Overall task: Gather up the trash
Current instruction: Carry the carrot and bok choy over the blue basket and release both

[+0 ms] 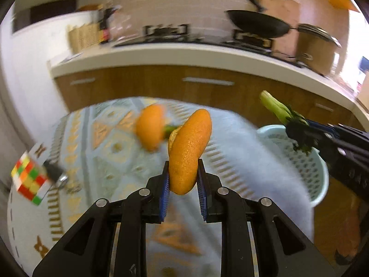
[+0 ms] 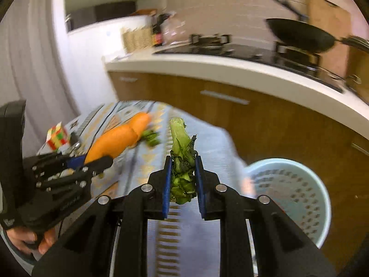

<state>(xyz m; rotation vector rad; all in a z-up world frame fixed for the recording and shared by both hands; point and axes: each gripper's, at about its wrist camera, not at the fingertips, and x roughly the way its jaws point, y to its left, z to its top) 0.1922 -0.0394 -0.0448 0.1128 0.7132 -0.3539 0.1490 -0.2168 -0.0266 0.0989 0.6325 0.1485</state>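
Observation:
My left gripper [image 1: 183, 173] is shut on a piece of orange peel [image 1: 189, 152] and holds it above the patterned tablecloth [image 1: 110, 143]. A second orange peel [image 1: 150, 129] lies on the cloth beyond it, with a bit of green scrap beside it. My right gripper [image 2: 183, 168] is shut on a green vegetable stalk [image 2: 182, 159], held upright over the table's right part. It also shows in the left wrist view [image 1: 297, 131], just above the light blue perforated basket [image 1: 306, 168]. The basket [image 2: 297, 194] stands low to the right of the table.
A colourful puzzle cube [image 1: 30, 180] and a small metal object [image 1: 57, 175] sit at the table's left edge. Behind the table runs a kitchen counter [image 1: 184, 55] with wooden cabinets, a stove, a black wok [image 1: 256, 23] and a steel pot [image 1: 316, 46].

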